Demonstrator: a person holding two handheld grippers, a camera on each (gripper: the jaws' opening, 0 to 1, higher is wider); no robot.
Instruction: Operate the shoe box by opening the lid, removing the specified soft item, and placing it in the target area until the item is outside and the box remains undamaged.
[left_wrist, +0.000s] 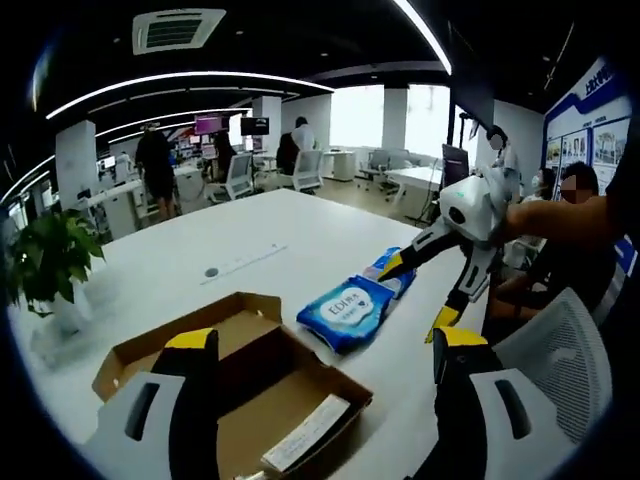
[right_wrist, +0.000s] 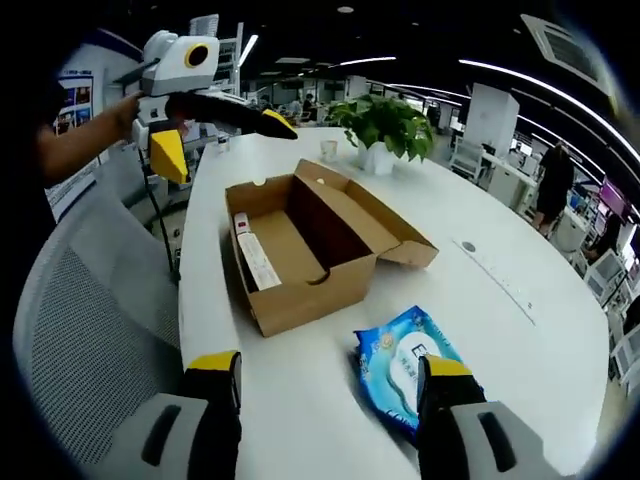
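The brown cardboard shoe box lies open on the white table, lid flap folded back. A white paper strip rests inside it. A blue soft wipes pack lies on the table beside the box. My left gripper stands open over the box's near end; in the right gripper view it hangs open beyond the box. My right gripper is open with the pack by its right jaw; in the left gripper view it hovers open just past the pack.
A potted plant stands on the white table past the box. A grey mesh chair sits at the table's edge. People, desks and chairs fill the office behind.
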